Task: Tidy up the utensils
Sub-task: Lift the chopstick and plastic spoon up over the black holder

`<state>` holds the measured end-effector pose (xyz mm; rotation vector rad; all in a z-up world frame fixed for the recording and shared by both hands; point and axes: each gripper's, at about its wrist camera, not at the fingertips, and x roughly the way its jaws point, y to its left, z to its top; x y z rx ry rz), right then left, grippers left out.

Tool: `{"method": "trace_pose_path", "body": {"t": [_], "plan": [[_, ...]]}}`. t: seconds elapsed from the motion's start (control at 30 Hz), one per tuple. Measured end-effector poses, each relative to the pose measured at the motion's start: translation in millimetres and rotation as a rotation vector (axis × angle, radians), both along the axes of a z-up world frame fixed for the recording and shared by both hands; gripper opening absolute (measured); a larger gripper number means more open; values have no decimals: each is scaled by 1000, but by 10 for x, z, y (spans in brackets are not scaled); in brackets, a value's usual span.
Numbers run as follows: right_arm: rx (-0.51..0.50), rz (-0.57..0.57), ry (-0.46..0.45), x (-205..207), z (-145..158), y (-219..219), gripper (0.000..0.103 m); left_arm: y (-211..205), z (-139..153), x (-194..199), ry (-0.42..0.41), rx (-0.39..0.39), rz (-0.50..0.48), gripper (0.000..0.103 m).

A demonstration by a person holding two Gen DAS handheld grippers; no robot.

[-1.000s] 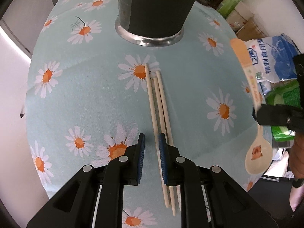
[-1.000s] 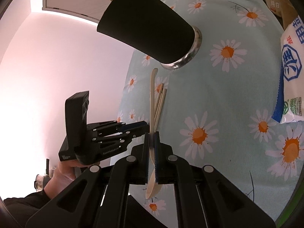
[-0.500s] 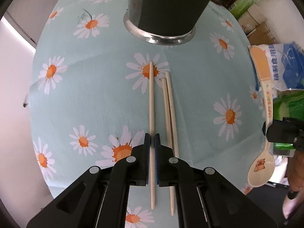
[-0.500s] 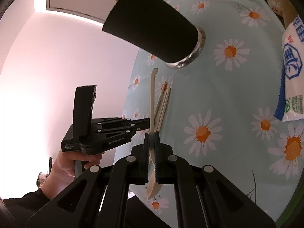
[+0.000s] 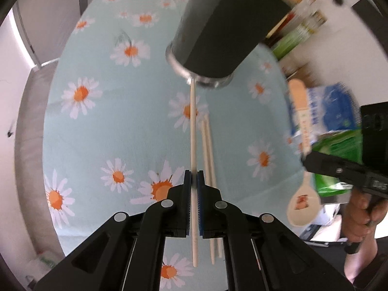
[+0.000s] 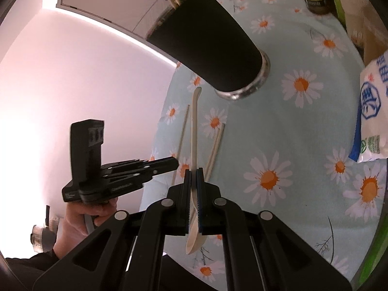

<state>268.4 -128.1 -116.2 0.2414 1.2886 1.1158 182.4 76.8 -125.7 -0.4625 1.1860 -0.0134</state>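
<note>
- My left tongs (image 5: 193,181) are clamped on one pale wooden chopstick (image 5: 193,131); its far tip points toward the metal foot of the holder, and in the right wrist view it looks clear of the cloth.
- My right tongs (image 6: 193,177) are pinched on the handle of a cream plastic spoon (image 6: 194,131), bowl hanging below the pads.
- Two more pale wooden chopsticks (image 5: 208,150) lie side by side on the bench (image 5: 97,126), just right of the held one.
- The bench wears a light blue daisy-print cloth.
- A tall black cylindrical utensil holder (image 6: 206,41) stands beyond, sticks poking from its top.
- A blue-and-white bag (image 5: 332,111) sits at the right edge.
</note>
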Motion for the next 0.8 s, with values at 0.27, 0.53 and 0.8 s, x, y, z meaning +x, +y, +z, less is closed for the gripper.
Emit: {"method": "trace_pose_path", "body": {"t": [0.27, 0.53, 0.8], "plan": [[24, -85, -156, -110, 437, 137, 5, 175, 558, -127, -225, -60, -19, 4], [96, -174, -292, -131, 822, 217, 5, 285, 1054, -4, -425, -86, -71, 4], [156, -273, -462, -7, 1227, 364, 5, 375, 1472, 138, -636, -43, -111, 4]]}}
